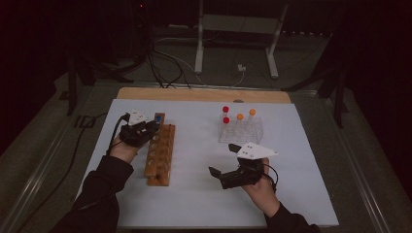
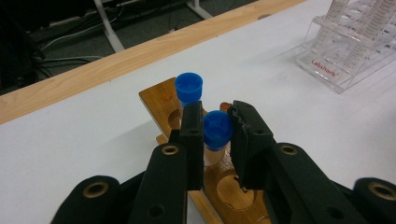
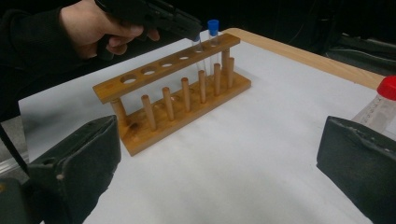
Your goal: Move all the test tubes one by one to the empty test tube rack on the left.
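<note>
two black jaws of the left gripper (image 2: 217, 135) are seen closed narrowly around a blue-capped tube (image 2: 217, 132), which is held over the wooden rack (image 1: 160, 154) near the surface's left edge; whether its foot sits in a hole cannot be told. a second blue-capped tube (image 2: 188, 88) is seated upright in the rack's far end hole, just beyond the held one. the left hand (image 3: 100, 25) is wrapped around that gripper's handle. the right gripper (image 1: 224, 159) is held wide apart above the white surface (image 1: 194, 145), toward its near right part, with nothing between its jaws. a clear plastic rack (image 1: 241, 131) with red-capped and orange-capped tubes is placed toward the far right edge.
</note>
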`<action>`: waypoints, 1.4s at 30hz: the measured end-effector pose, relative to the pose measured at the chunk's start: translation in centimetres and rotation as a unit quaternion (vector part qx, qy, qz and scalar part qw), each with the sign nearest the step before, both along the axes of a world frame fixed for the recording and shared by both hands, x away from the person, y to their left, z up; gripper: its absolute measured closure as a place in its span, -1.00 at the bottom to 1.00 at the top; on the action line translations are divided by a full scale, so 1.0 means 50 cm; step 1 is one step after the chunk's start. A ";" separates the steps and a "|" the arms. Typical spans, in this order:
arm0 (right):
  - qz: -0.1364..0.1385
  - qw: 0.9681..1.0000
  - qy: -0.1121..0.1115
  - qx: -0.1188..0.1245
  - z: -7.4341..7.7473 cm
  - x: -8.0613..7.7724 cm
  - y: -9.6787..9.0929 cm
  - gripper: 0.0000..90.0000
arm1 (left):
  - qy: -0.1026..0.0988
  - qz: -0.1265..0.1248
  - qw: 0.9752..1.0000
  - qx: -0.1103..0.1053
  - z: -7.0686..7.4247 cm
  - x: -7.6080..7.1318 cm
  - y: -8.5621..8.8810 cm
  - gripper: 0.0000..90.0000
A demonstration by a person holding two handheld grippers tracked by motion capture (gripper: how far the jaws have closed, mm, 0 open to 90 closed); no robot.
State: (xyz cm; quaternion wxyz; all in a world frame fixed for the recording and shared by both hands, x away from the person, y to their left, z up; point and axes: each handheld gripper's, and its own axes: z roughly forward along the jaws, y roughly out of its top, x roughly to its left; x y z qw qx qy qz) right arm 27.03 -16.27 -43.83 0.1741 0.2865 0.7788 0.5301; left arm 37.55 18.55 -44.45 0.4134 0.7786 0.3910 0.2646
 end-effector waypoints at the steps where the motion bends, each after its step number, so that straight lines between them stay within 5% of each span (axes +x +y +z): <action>1: -0.001 1.000 0.001 0.001 0.000 0.000 0.000 -1.00 | 0.003 -0.001 1.000 -0.001 0.001 0.001 0.001 0.71; 13: -0.008 1.000 -0.007 0.013 0.005 0.006 -0.011 -1.00 | 0.023 -0.003 1.000 -0.002 0.007 0.006 0.002 0.66; 19: -0.010 1.000 -0.003 0.023 0.014 0.021 -0.031 -1.00 | 0.018 0.005 1.000 -0.021 0.013 -0.010 0.010 0.09; 26: -0.036 0.999 -0.025 0.033 0.033 0.046 -0.070 -1.00 | 0.010 -0.033 0.998 -0.058 0.031 -0.057 0.021 -0.60; 33: -0.065 0.997 -0.030 0.016 0.033 0.092 -0.107 -1.00 | 0.011 -0.077 0.994 -0.082 0.030 -0.112 0.029 -0.94; 42: -0.146 0.989 0.003 -0.009 -0.002 0.167 -0.132 -0.39 | 0.000 -0.100 0.992 -0.083 0.012 -0.161 0.031 -0.95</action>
